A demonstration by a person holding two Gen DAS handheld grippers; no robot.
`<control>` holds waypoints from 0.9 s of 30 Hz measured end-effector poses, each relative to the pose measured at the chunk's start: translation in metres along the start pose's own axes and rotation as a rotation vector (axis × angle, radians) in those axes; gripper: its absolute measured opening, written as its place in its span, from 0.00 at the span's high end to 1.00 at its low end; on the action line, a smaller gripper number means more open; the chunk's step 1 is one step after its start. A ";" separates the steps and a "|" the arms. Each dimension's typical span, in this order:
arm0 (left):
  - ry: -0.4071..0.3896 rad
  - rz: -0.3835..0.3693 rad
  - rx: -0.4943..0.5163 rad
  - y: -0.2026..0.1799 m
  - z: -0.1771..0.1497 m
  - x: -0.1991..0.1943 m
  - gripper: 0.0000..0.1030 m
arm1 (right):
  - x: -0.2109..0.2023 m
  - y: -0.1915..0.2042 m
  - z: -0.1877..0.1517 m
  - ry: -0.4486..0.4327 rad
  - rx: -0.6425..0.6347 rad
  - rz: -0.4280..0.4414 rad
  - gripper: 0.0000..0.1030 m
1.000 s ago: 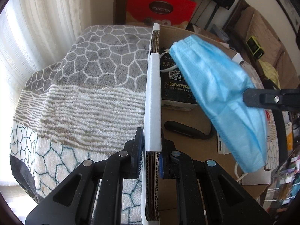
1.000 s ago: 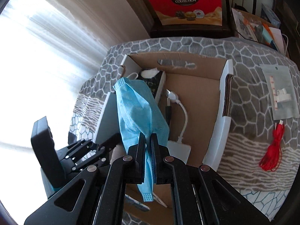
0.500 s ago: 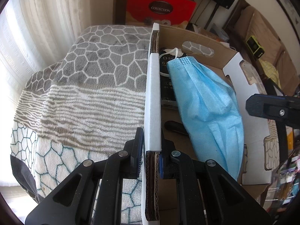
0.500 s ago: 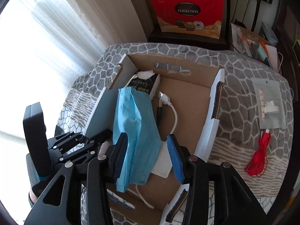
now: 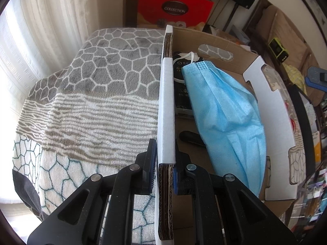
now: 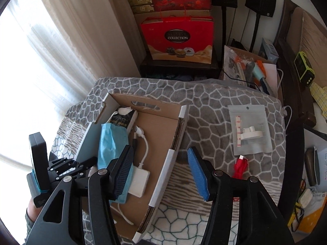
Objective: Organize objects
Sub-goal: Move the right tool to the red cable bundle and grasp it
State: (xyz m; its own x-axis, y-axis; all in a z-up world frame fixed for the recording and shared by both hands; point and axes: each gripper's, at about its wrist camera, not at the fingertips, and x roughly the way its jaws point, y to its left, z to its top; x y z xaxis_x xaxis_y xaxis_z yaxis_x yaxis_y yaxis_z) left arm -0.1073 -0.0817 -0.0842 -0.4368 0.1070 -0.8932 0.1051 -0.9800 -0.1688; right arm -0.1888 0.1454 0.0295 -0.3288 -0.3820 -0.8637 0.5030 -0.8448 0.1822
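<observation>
A blue face mask (image 5: 226, 118) lies inside the open cardboard box (image 5: 271, 110), leaning on a black packet (image 5: 179, 77); it also shows in the right wrist view (image 6: 111, 138). My left gripper (image 5: 164, 173) is shut on the box's left wall (image 5: 166, 106). My right gripper (image 6: 161, 171) is open and empty, raised above the box's right wall (image 6: 169, 163). The box (image 6: 155, 130) also holds a white charger with its cable (image 6: 140, 181). A clear bag with a white part (image 6: 251, 130) and a red cord (image 6: 240, 167) lie on the blanket to the right.
The box sits on a grey and white patterned blanket (image 6: 212, 106). A red gift box (image 6: 177, 38) stands behind it. A cluttered side table (image 6: 253, 69) is at the back right. Curtains (image 5: 40, 30) hang on the left.
My right gripper opened and let go of the mask, which dropped into the box. The right gripper then rose and pulled back to the right. The left gripper kept its grip on the wall.
</observation>
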 end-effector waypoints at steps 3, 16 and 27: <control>-0.001 -0.001 0.000 0.000 0.000 0.000 0.89 | -0.005 -0.018 -0.001 -0.009 0.012 -0.043 0.40; -0.001 0.001 0.009 0.000 0.001 -0.001 0.89 | 0.021 -0.110 -0.033 0.053 0.146 -0.233 0.36; 0.000 -0.001 0.009 0.001 0.002 -0.002 0.89 | 0.058 -0.127 -0.054 0.136 0.198 -0.210 0.46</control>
State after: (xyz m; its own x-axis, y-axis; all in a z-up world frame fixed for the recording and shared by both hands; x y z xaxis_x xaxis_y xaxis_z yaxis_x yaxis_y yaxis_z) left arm -0.1082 -0.0835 -0.0823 -0.4370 0.1076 -0.8930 0.0969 -0.9814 -0.1656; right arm -0.2290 0.2511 -0.0688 -0.2922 -0.1491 -0.9447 0.2661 -0.9614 0.0694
